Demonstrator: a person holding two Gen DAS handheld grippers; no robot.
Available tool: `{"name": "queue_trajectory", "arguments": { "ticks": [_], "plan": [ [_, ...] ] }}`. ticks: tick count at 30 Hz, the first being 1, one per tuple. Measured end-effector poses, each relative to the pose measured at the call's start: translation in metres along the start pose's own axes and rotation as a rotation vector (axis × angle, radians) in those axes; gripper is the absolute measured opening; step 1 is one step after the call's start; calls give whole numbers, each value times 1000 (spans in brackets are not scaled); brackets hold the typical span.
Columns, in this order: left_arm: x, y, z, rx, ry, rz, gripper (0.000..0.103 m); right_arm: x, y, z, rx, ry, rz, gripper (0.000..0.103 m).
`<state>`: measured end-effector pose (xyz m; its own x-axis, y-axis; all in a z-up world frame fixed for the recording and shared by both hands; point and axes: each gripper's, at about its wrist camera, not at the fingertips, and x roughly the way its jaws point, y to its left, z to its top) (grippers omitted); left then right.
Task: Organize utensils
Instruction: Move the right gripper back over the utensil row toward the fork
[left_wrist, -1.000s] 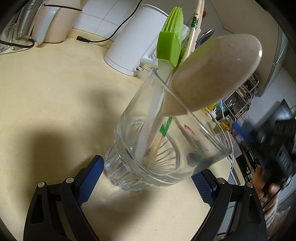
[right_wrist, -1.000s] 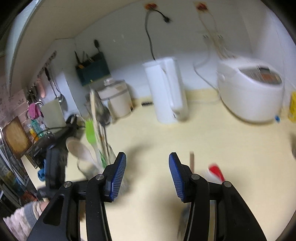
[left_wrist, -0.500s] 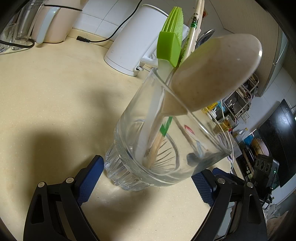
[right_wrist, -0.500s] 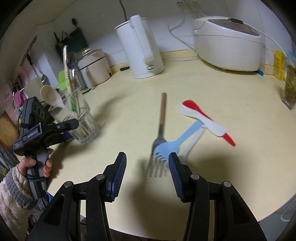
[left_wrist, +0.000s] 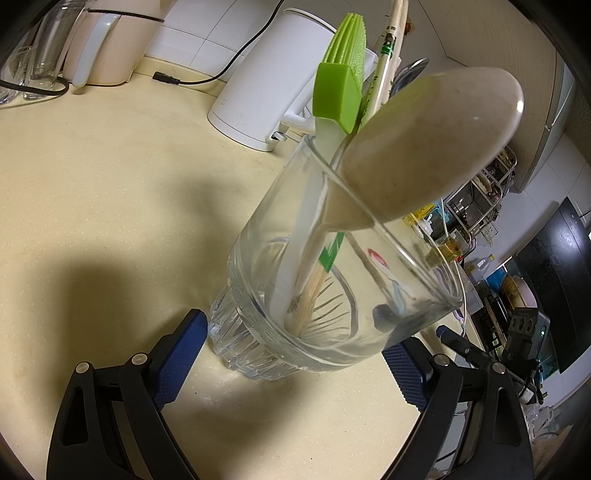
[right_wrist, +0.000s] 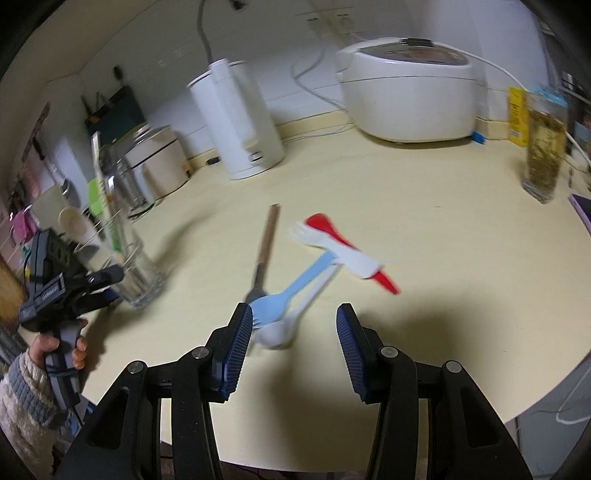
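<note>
Left wrist view: the left gripper (left_wrist: 291, 354) has its two blue pads wide open, one on each side of the bottom of a tall clear drinking glass (left_wrist: 314, 295). I cannot tell if the pads touch the glass; it looks like there is a small gap. The glass stands on the pale yellow countertop (left_wrist: 110, 184). Inside it stand a big pale wooden spoon (left_wrist: 424, 158), a green silicone brush with a white handle (left_wrist: 338, 92) and a pair of paper-wrapped chopsticks (left_wrist: 386, 59). Glass is hard, slippery and can break. With tall things inside it is probably top-heavy, so hold it low at the thick ribbed base. A white electric kettle (left_wrist: 273, 77) stands behind it, not close. The counter edge is near on the right.

Right wrist view: the right gripper (right_wrist: 293, 328) is open and holds nothing. Just in front of its tips lie the loose utensils in a small pile: a light blue plastic fork (right_wrist: 291, 288), a white plastic spoon (right_wrist: 284, 328), a metal fork with a brown handle (right_wrist: 264, 251), a white plastic fork (right_wrist: 332, 247) and a red plastic spoon (right_wrist: 354, 254) under it. The plastic ones are probably light, thin and a bit bendy, and they may slide on the smooth counter. They cross each other, so lifting one could drag another. Take the top one by the middle of its handle. The metal fork is likely heavier and stiff. There is lots of bare counter around the pile. A white rice cooker (right_wrist: 406, 96) and a glass of yellow-green drink (right_wrist: 543, 155) stand far off. The glass with utensils stands to the left, well apart.
</note>
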<state>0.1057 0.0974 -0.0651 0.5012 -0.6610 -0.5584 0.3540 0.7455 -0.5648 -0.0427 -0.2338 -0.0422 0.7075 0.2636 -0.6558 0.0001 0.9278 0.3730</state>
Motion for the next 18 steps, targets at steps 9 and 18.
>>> {"name": "queue_trajectory", "arguments": {
  "ticks": [9,18],
  "plan": [
    [0,0,0,0,0,0,94,1,-3,0,-4,6,18,48],
    [0,0,0,0,0,0,94,25,38,9,-143,55,21,38]
  ]
}}
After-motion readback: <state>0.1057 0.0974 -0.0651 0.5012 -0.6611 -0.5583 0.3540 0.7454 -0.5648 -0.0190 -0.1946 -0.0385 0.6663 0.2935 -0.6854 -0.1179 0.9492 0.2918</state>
